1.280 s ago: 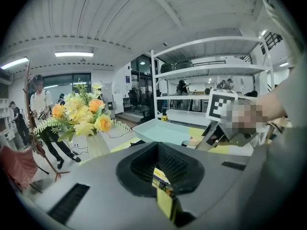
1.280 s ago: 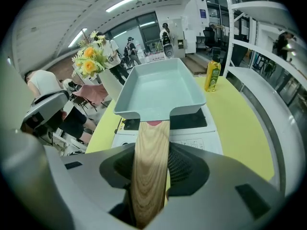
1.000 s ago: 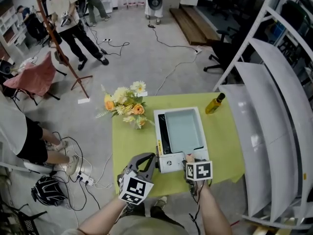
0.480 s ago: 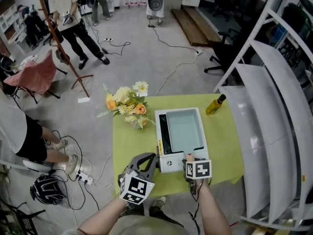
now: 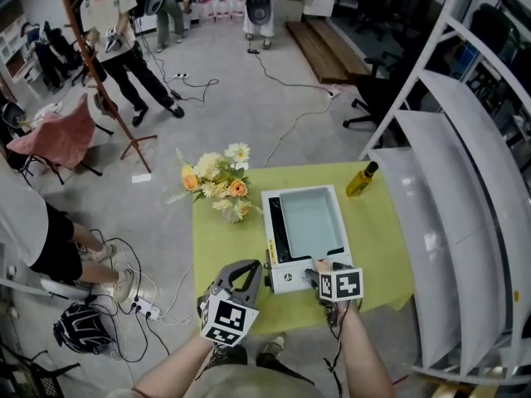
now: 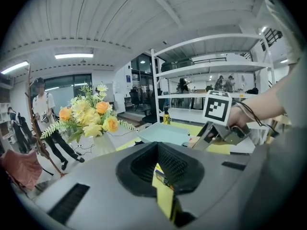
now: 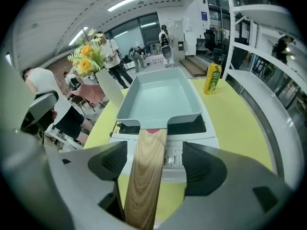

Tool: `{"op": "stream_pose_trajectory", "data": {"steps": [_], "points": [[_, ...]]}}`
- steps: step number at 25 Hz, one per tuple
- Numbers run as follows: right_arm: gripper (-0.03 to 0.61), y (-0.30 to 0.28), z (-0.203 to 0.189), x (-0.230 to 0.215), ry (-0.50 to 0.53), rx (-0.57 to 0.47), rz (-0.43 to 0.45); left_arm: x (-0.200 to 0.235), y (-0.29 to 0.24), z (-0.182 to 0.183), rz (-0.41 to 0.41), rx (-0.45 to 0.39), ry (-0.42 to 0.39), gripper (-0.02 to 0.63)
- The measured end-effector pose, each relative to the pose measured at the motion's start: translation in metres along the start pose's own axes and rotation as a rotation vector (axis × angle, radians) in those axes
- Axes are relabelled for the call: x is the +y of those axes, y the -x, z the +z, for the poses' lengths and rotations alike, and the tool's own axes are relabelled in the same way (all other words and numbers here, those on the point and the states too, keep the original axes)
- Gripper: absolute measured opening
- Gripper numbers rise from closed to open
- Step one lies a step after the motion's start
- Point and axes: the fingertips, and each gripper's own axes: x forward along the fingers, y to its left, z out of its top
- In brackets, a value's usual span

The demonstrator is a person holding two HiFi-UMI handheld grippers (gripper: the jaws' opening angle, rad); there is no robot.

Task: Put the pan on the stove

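Shows left gripper (image 6: 160, 169) nearest, fingers pressed together on nothing, and right gripper (image 7: 153, 152) with fingers spread, seemingly slack around the wooden handle (image 7: 146, 176). Beyond, shows pan (image 7: 156, 97) flat on stove (image 5: 287, 277), unmoved over the last second, so likely placed.

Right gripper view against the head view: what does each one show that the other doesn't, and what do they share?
Only the right gripper view shows the wooden handle running between the right tool's parted jaws, a gap on its right side. Only the head view shows the helmet on the floor. Both show the pale blue pan on the white stove, the oil bottle and the flowers.
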Motion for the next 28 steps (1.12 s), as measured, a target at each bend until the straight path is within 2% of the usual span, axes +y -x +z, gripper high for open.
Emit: {"op": "stream_pose_trajectory", "data": {"steps": [3, 8, 11, 16, 20, 24, 26, 28], "points": [[0.361, 0.020, 0.006, -0.003, -0.018, -0.049, -0.004, 0.005, 0.006, 0.008, 0.009, -0.012, -0.010, 0.006], [0.296, 0.064, 0.028, -0.001, -0.029, -0.167, -0.001, 0.015, 0.019, 0.034, 0.026, -0.059, -0.039, 0.006], [0.213, 0.103, 0.047, 0.002, -0.048, -0.290, -0.005, 0.020, 0.034, 0.057, 0.039, -0.101, -0.058, 0.006], [0.166, 0.180, 0.080, 0.026, -0.032, -0.493, 0.026, 0.024, 0.068, 0.107, 0.052, -0.204, -0.093, 0.006], [0.108, 0.237, 0.095, 0.052, -0.001, -0.636, 0.069, 0.020, 0.094, 0.144, 0.058, -0.287, -0.144, 0.006], [0.064, 0.287, 0.096, 0.076, 0.023, -0.757, 0.099, 0.009, 0.126, 0.181, 0.054, -0.408, -0.227, 0.006], [0.027, 0.308, 0.093, 0.088, 0.044, -0.813, 0.113, 0.002, 0.143, 0.194, 0.035, -0.444, -0.252, 0.006], [0.017, 0.325, 0.089, 0.099, 0.070, -0.861, 0.113, -0.003, 0.156, 0.202, 0.024, -0.456, -0.313, 0.006]]}}
